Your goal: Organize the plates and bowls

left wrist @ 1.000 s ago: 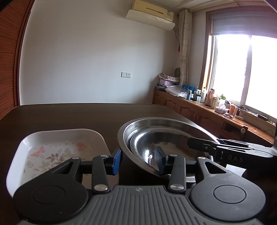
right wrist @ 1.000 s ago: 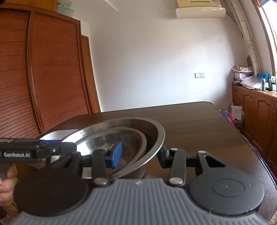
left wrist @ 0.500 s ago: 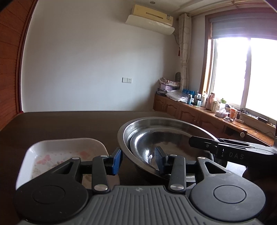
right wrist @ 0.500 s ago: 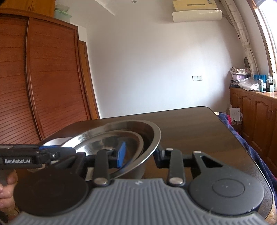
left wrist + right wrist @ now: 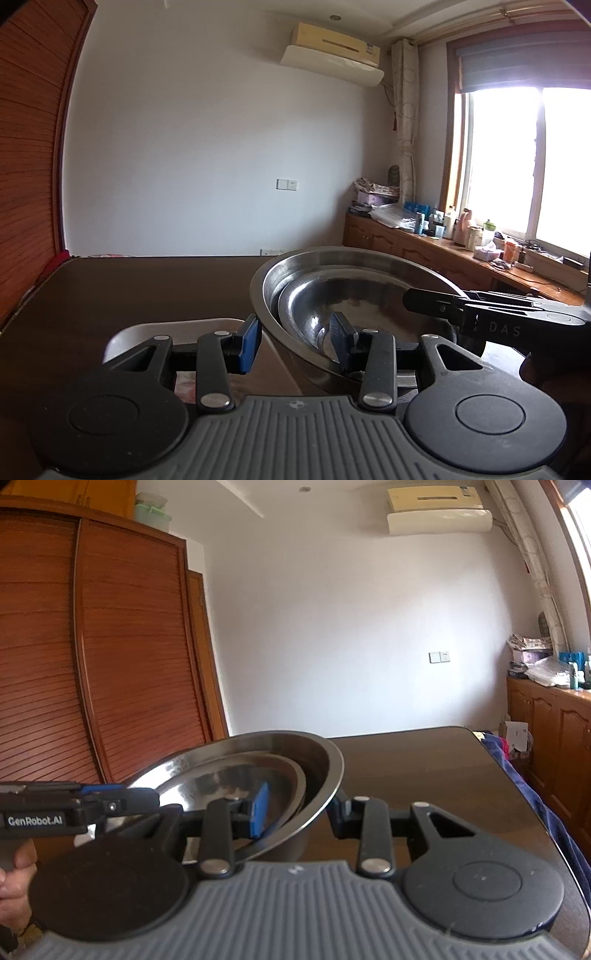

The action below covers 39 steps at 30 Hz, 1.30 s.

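A dark wooden table (image 5: 155,291) fills the room's middle, with a white wall, one air conditioner (image 5: 334,44) high up and a louvred wooden wardrobe (image 5: 92,646) off to the side. Two steel bowls here, one nested inside the other: the large steel bowl (image 5: 295,269) carries the smaller steel bowl (image 5: 354,295) within it, and the pair sits tilted, its lower part hidden by the claws, so I can't tell whether it is clear of the table. Just left of the large bowl, one white tray (image 5: 177,328) lies on the table, partly hidden. The left claw (image 5: 295,341) straddles the large bowl's near rim, one blue pad outside, one inside, about half open; whether the pads press the metal I cannot tell. The right claw (image 5: 299,812) has just been closing, and its blue pad sits inside the bowls while the other finger is outside the large bowl's wall, clamped on that rim. A hand (image 5: 13,890) shows behind the left claw's body.
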Available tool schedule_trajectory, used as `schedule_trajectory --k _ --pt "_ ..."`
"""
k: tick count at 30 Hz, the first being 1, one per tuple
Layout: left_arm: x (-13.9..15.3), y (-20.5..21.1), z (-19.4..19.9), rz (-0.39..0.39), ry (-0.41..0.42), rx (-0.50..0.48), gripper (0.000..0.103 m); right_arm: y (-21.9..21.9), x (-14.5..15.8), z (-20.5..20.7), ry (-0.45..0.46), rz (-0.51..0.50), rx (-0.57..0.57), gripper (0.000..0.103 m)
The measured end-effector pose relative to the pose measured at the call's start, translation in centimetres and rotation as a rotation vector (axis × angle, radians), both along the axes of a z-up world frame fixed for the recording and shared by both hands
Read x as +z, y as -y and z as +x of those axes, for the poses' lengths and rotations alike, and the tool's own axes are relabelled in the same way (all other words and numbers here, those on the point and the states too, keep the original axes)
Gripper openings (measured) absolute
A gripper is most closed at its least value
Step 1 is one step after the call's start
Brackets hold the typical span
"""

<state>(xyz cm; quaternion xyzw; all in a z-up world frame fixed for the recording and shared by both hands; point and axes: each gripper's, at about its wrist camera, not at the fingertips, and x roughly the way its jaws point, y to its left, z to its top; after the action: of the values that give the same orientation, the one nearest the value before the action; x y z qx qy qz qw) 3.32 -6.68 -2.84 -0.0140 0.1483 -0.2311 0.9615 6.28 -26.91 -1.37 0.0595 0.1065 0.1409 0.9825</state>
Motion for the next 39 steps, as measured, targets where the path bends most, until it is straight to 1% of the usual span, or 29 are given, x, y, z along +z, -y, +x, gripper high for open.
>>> schedule_trajectory --k 12,25,34,39 --pt "1.0 -2.9 -0.2 0.006 0.013 0.071 0.071 -2.3 0.8 0.7 0.012 -0.016 0.07 0.036" --pt "1.1 -5.7 -0.2 0.002 0.007 0.158 0.071 -5.6 0.8 1.6 -0.003 -0.043 0.153 0.036" --pt "0.6 -7.1 -0.3 -0.004 -0.007 0.186 0.071 -6.9 0.7 2.1 -0.024 -0.046 0.19 0.036" --pt "0.4 -6.8 -0.4 -0.002 -0.022 0.195 0.071 -7.6 0.4 2.2 -0.037 -0.056 0.197 0.036"
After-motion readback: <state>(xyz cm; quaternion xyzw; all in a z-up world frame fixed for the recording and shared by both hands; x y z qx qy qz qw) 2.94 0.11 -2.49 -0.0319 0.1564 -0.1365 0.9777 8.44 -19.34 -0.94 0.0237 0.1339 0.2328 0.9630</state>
